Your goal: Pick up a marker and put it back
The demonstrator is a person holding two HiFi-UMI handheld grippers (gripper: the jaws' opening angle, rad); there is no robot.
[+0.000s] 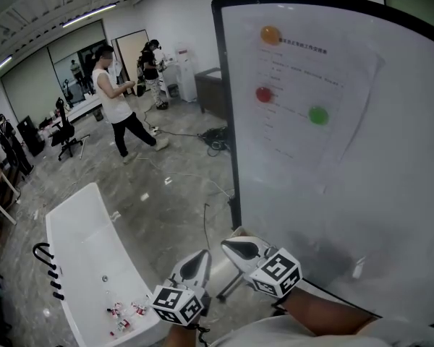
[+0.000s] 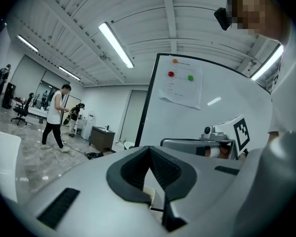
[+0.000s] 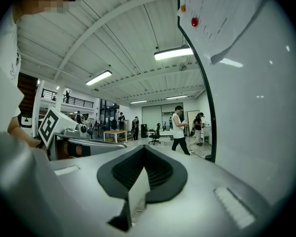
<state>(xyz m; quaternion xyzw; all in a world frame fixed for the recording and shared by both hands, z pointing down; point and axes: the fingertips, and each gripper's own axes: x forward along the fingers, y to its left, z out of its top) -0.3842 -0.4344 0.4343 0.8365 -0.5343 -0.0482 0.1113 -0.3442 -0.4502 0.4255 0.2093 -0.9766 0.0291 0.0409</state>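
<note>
No marker shows in any view. A whiteboard (image 1: 362, 165) stands at the right, with a paper sheet (image 1: 304, 100) pinned by orange, red and green magnets. My left gripper (image 1: 196, 262) and right gripper (image 1: 241, 249) are held low and close to the body, side by side, left of the board's lower edge. Both have their jaws shut, with nothing between them. The left gripper view looks over its shut jaws (image 2: 150, 181) at the board (image 2: 222, 107) and the right gripper (image 2: 222, 142). The right gripper view has its shut jaws (image 3: 143, 181) beside the board (image 3: 256, 107).
A long white tub (image 1: 94, 266) lies on the floor at lower left, holding several small red and white items (image 1: 123, 318). Cables (image 1: 202, 186) trail across the grey floor. A person (image 1: 116, 100) stands further back, with others, chairs and desks behind.
</note>
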